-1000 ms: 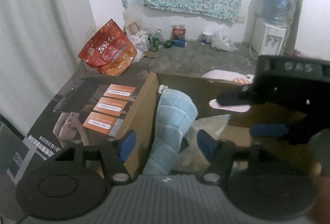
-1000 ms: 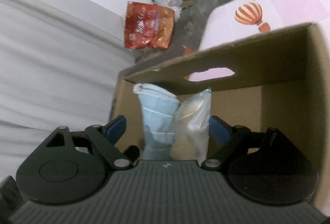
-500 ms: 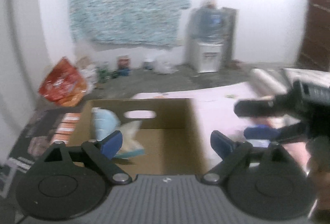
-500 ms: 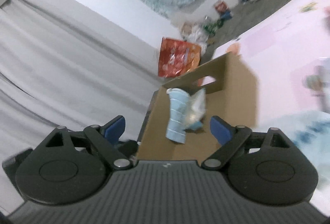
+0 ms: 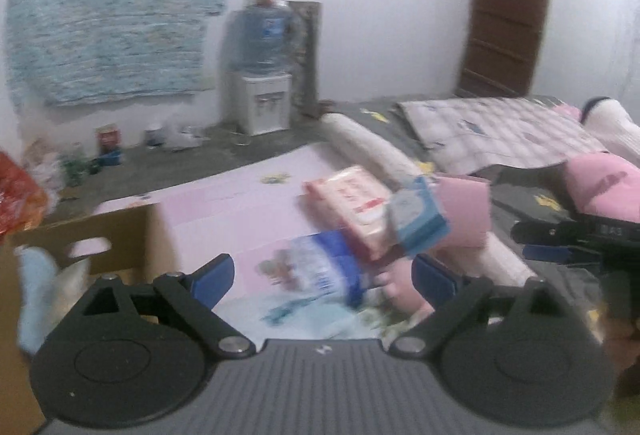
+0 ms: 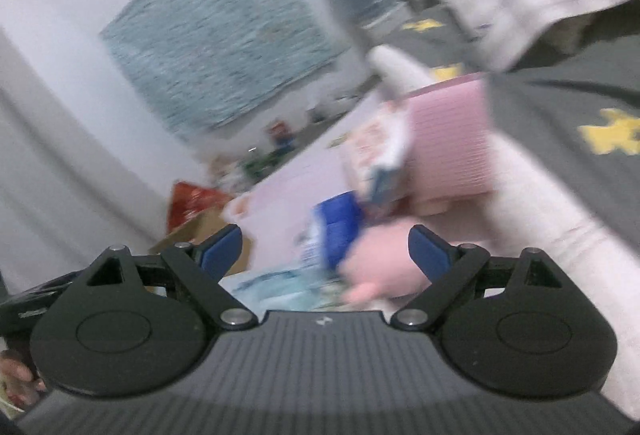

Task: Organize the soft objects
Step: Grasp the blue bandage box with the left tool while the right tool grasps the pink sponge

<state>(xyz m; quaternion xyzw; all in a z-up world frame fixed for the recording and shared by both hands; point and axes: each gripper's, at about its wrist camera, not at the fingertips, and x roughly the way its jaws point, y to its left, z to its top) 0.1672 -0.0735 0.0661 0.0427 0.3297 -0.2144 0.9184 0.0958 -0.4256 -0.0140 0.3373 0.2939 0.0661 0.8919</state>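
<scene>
My left gripper [image 5: 323,275] is open and empty, over a pink mat [image 5: 240,203]. Just past its fingers lies a blurred pile of soft things: a blue-and-white pack [image 5: 324,267], a red-and-white tissue pack [image 5: 352,199], a small blue pack [image 5: 418,213], a folded pink cloth [image 5: 466,211] and a pink plush [image 5: 400,287]. At far left, the cardboard box [image 5: 120,231] holds a light blue cloth [image 5: 34,275]. My right gripper [image 6: 326,253] is open too, with the pink plush [image 6: 380,255] and the blue pack [image 6: 336,223] just ahead. The pink cloth [image 6: 452,139] sits behind them.
A water dispenser [image 5: 262,75] stands against the far wall, beside a hanging blue cloth [image 5: 112,15] and a brown door [image 5: 508,11]. A grey blanket [image 6: 560,107] and a patterned quilt [image 5: 500,127] cover the right side. A red bag [image 6: 192,199] lies on the floor.
Both grippers have swung right, away from the cardboard box and over to the pile on the pink mat. The left jaws have spread wider. The blue cloth has stayed in the box.
</scene>
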